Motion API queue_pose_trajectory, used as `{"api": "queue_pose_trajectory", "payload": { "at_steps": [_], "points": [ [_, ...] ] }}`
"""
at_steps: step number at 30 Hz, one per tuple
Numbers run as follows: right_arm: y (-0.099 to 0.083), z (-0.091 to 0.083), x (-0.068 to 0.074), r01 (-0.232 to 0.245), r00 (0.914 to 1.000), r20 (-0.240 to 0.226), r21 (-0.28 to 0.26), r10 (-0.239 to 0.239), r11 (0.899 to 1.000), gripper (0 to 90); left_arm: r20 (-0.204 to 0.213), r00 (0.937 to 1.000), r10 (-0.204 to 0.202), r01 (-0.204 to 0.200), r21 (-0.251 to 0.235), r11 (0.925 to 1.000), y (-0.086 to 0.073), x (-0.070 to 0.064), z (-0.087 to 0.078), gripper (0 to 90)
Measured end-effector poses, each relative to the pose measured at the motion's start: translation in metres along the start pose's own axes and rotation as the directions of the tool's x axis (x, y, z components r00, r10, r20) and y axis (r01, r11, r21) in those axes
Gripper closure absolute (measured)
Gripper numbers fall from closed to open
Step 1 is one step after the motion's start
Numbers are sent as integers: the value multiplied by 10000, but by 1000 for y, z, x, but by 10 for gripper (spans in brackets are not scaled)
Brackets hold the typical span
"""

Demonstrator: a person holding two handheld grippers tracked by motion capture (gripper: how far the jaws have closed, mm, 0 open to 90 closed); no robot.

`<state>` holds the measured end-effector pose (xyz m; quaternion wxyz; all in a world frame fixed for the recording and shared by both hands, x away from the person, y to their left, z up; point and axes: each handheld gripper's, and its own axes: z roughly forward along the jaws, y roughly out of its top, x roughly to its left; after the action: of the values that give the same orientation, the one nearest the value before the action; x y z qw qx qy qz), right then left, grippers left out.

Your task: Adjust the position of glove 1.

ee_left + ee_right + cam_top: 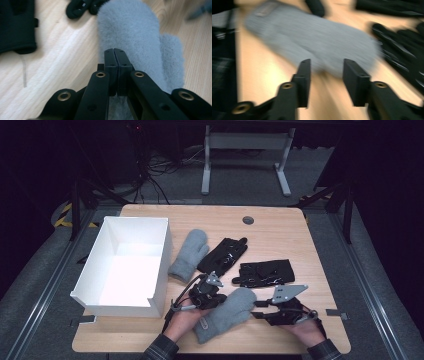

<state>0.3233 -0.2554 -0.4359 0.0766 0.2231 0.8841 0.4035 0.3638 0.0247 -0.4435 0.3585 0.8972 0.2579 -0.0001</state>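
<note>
Item: grey mitten (227, 312), near table edge, between my grippers. Soft, light, fuzzy; will flop and bunch, so I would take it at the cuff. Left gripper (115, 53): jaws pressed together over the mitten, probably pinching fleece, though the contact is hidden. Right gripper (326, 72): jaws spread, just short of the mitten; view blurred. White box (159, 270): open-topped, nothing inside. Second grey mitten (190, 254) beside it.

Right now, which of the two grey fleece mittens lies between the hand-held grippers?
The near grey fleece mitten by the table's front edge, between both hand-held grippers. The other grey fleece mitten lies farther back, beside the white cardboard box.
</note>
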Motion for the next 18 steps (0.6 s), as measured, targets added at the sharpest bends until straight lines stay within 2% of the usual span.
{"api": "queue_pose_trajectory", "payload": {
  "at_steps": [3, 7, 10, 11, 13, 15, 16, 18],
  "points": [
    [-13, -12, -15, -584, 9955, 752, 48, 579, 9983, 452, 28, 10000, 78, -78, 44, 10000, 4, -6, 10, 897],
    [-32, -24, -32, -1189, 9785, 1717, 192, 1139, 9927, 363, -82, 9996, 270, -268, 290, 9992, 9, -13, 20, 897],
    [-44, -28, -40, -1436, 9669, 2200, 498, 1294, 9884, 309, -119, 9996, 273, -269, 276, 9993, 13, -14, 25, 896],
    [-46, -29, -42, -1518, 9632, 2320, 525, 1358, 9870, 296, -140, 9995, 272, -269, 261, 9993, 13, -15, 25, 891],
    [-48, -29, -43, -1572, 9618, 2349, 538, 1405, 9861, 285, -194, 9994, 279, -274, 250, 9993, 15, -14, 23, 882],
    [-53, -30, -46, -1720, 9568, 2474, 573, 1529, 9834, 254, -429, 9989, 193, -189, 97, 9998, 18, -10, 18, 842],
    [-54, -29, -46, -1742, 9561, 2487, 570, 1550, 9831, 251, -680, 9976, 163, -165, -29, 9999, 21, -8, 14, 816],
    [-56, -28, -47, -1744, 9542, 2556, 536, 1553, 9832, 238, -1012, 9948, -82, 54, -276, 9996, 25, 1, 6, 760]
  ]
}}
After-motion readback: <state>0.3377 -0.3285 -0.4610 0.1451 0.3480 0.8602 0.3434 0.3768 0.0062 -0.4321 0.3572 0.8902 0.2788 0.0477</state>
